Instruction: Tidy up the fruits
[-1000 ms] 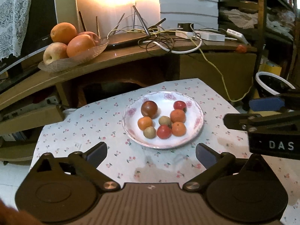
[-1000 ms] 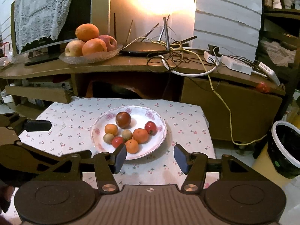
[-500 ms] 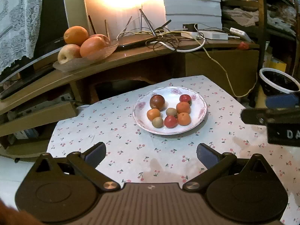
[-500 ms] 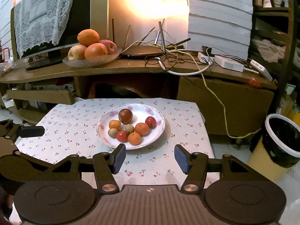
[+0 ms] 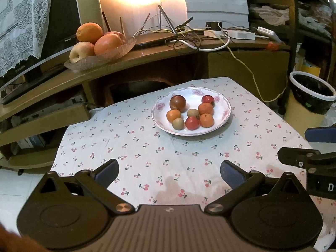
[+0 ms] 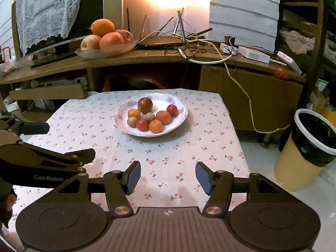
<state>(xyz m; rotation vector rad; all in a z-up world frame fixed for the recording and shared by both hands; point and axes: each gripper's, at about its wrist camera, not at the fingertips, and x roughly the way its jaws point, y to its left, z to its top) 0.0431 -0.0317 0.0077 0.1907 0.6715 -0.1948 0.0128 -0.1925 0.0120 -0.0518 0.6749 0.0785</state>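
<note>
A white flowered plate sits on the cherry-print tablecloth and holds several small fruits: a dark red apple, small oranges, red tomatoes and greenish kiwis. My left gripper hangs open over the near cloth, well short of the plate, nothing between its fingers. My right gripper is likewise open and empty, to the right of the left one, whose arm shows at the left edge of the right wrist view.
A glass dish with oranges and apples stands on the wooden shelf behind the table, beside a router and tangled cables. A yellow bin with a black liner stands right of the table. A small red fruit lies on the shelf's right end.
Both grippers have drawn back from the plate, which now looks smaller and farther away. Their jaws stay as wide as before and hold nothing.
</note>
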